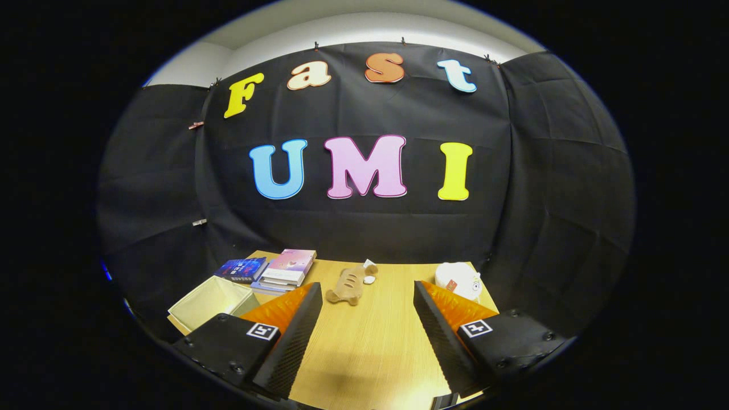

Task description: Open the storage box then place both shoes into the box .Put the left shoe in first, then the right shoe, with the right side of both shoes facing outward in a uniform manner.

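Gripper view: gripper (367, 304) w/ fingers spread wide apart, nothing btwn them, just bare wooden table (364, 353) below. Storage box (212, 302), pale and open-topped, sits left of the left finger at the table's near-left corner, w/ a stack of books (287, 267) and a dark book (244, 269) just behind it. Beyond the fingers, a tan plush toy (350, 285) lies mid-table, and a white plush (459, 279) sits near the far-right corner.
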Demonstrator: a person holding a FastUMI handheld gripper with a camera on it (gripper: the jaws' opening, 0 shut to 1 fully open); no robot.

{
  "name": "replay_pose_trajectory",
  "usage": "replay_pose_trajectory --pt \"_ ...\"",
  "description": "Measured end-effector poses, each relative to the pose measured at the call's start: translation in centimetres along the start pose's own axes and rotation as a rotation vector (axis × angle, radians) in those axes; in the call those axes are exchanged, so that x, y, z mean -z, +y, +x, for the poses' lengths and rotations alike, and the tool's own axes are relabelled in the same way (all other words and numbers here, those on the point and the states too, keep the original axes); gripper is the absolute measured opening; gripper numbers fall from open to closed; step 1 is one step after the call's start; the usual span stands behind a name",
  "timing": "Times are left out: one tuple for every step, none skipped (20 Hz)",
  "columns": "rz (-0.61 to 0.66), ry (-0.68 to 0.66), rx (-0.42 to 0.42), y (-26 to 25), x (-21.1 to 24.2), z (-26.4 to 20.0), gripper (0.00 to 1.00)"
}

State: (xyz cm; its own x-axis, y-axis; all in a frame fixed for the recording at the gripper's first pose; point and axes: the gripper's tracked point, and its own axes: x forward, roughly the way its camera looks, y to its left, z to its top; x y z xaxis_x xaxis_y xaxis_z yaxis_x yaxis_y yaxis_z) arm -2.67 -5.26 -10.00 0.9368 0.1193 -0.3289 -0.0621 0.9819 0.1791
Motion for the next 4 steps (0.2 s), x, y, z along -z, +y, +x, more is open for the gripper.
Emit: replay_pose_trajectory --pt "0.004 -0.002 -0.002 0.01 -0.24 0.06 0.99" --pt "0.006 -0.005 -0.003 0.09 -0.33 0.15 0.99" --pt "0.004 -0.007 -0.005 0.16 -0.37 0.23 0.99" --pt "0.003 -0.007 -0.007 0.18 -0.32 0.30 0.99"
